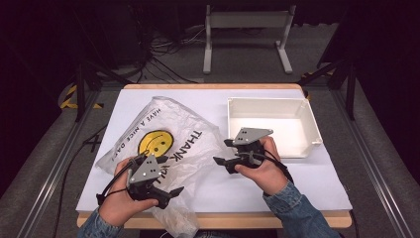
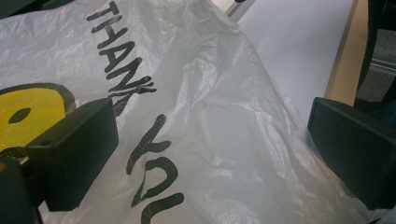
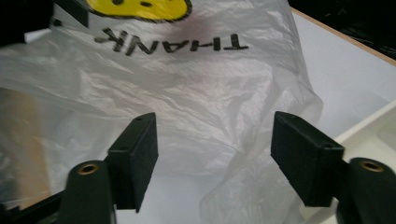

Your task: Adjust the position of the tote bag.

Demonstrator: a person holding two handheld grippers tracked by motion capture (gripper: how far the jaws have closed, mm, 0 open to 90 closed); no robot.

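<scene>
The near end of the plastic bag (image 1: 163, 144) is draped over the near table (image 1: 257, 201) edge and cut off by the bottom of the high view. Part of its "THANK YOU" print is covered there by the left gripper (image 1: 163, 193). In the left gripper view, the yellow smiley face (image 2: 28, 109) is partly hidden behind one black jaw and cropped at the left edge. In the right gripper view, the white tray (image 3: 369, 135) is clipped at the right edge, with only a corner seen. What the bag holds cannot be told.
</scene>
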